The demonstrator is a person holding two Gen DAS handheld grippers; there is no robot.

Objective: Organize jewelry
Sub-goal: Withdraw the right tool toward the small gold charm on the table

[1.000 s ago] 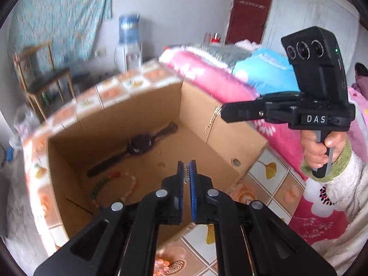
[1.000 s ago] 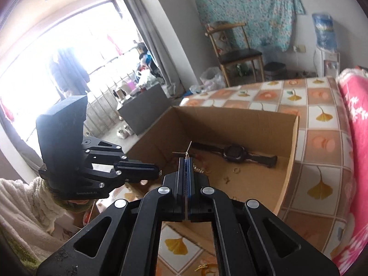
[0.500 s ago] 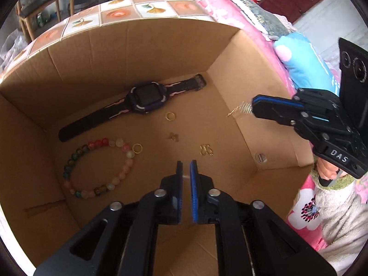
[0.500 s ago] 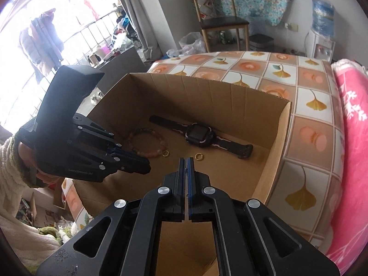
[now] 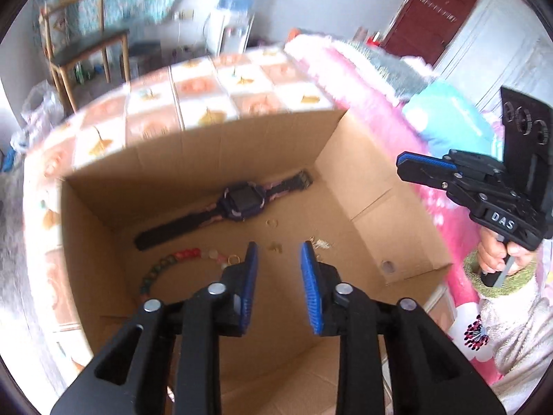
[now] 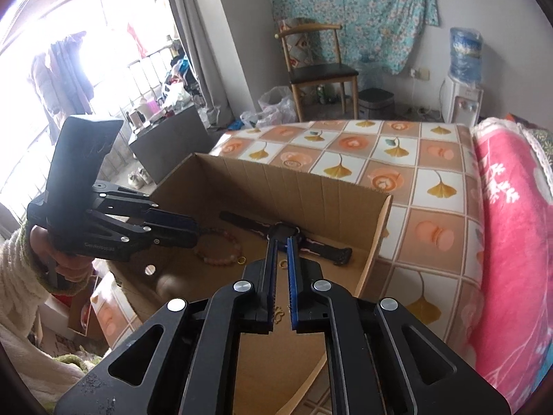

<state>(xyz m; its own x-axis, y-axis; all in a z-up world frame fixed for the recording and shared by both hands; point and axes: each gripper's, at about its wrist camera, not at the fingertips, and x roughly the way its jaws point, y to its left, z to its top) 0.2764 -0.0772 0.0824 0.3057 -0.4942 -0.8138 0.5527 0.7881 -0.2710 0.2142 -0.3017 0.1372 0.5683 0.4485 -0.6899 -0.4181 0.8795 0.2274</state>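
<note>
Left wrist view: the left gripper [image 5: 276, 254] hung above an open cardboard box [image 5: 397, 193], its blue-padded jaws spread apart with nothing between them; they had just been opening. On the box floor lay the jewelry. A dark watch [image 5: 242, 204] stretched along the far wall of the box. A bead bracelet [image 5: 172, 261] curved nearer than the watch and to its left, with a small gold ring [image 5: 233, 259] at its end. Another gold ring [image 5: 272, 222] lay just below the watch face, and a thin gold chain [image 5: 321, 242] lay a little to the right of that. The right gripper [image 5: 425, 164] hovered over the box's right wall, held by a hand in a fluffy sleeve.

Right wrist view: the right gripper [image 6: 280, 242] pointed into the box [image 6: 293, 180], jaws parted by a narrow gap and empty; they too had just been opening. The watch [image 6: 283, 233] lay beyond its tips.

Judged risks: the rings and chain were tiny and flat on the cardboard, so wide pads could slide over them or flick them away. The chain could snag on the pad ridges. Two grippers over one box could knock together.
</note>
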